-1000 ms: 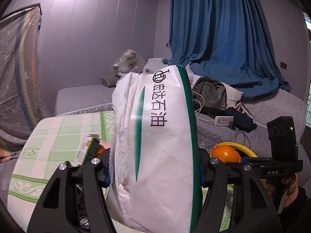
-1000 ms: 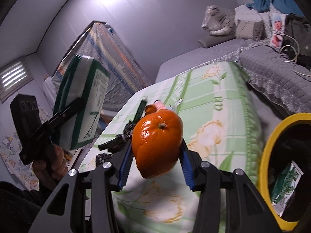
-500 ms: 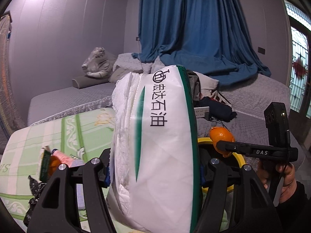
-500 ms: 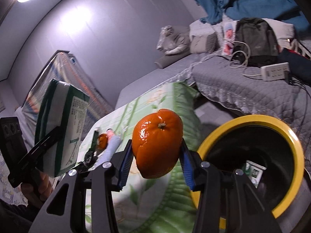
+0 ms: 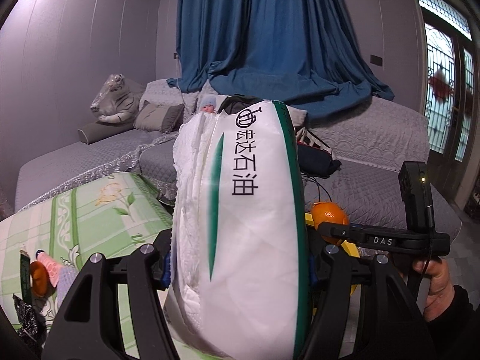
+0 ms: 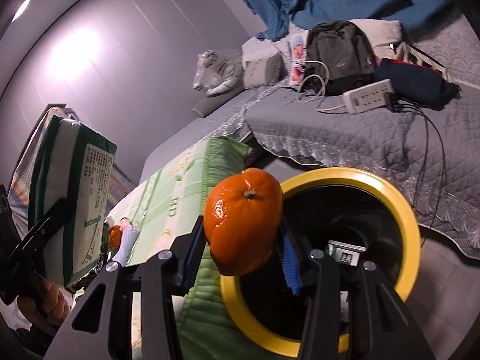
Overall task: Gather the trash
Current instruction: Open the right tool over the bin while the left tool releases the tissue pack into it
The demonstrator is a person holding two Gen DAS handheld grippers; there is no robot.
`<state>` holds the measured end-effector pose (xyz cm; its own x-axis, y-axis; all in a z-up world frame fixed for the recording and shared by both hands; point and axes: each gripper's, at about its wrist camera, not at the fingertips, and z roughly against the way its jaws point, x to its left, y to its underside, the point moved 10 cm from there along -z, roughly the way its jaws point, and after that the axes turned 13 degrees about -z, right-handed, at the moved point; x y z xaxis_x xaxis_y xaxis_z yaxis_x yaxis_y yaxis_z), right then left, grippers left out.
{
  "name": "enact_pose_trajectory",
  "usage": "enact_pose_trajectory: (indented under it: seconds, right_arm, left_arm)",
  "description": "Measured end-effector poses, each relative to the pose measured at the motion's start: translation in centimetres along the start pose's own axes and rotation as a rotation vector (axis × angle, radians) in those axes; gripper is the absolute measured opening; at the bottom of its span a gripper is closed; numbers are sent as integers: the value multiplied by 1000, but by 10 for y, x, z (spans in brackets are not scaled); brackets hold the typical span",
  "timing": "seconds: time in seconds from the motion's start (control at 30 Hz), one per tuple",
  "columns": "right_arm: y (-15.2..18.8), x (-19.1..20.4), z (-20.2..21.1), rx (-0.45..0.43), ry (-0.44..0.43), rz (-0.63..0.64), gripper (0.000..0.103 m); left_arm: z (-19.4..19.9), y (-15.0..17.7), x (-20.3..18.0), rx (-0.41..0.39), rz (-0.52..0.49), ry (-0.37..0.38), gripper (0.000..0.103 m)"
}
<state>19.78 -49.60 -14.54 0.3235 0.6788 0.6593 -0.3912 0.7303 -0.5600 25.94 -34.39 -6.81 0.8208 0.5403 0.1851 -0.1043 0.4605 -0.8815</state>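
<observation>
The left gripper is clamped on a soft white plastic pack of tissues with green edging and black printed characters, which stands upright between its black fingers and fills the middle of the left wrist view. In the right wrist view the same pack shows far to the left of the right gripper, raised above a green floral padded mat.

The right gripper pinches a glossy orange tangerine with its stem end up between blue-padded fingers. The fruit sits over the near left rim of a round black trash bin with a yellow rim, which lies just ahead and to the right of the gripper. Inside the bin, a green and white carton is partly visible.

From the left wrist view, the tangerine and the right gripper appear just right of the tissue pack, with the person's right hand on the handle further right.

On the mat, low and left of the left gripper, lie a small orange fruit, a pink object and crumpled black wrapping, close together.

Beyond both grippers is a grey quilted sofa holding a dark backpack and a white power strip. A blue curtain hangs behind.
</observation>
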Motion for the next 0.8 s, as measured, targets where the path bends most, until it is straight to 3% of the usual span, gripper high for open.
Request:
enact_pose_trajectory:
  seconds: [0.27, 0.67, 0.77, 0.8]
  right_arm:
    - [-9, -43, -9, -15, 108, -52, 43]
    - [-10, -88, -30, 37, 172, -147, 43]
    - [-13, -90, -29, 35, 190, -134, 47]
    - [-15, -92, -27, 24, 211, -135, 55]
  left_arm:
    - [-44, 3, -24, 49, -6, 36, 60]
    - [-125, 22, -45, 161, 26, 102, 61]
    - [-133, 21, -44, 164, 56, 119, 71]
    - [-135, 21, -40, 167, 76, 113, 79]
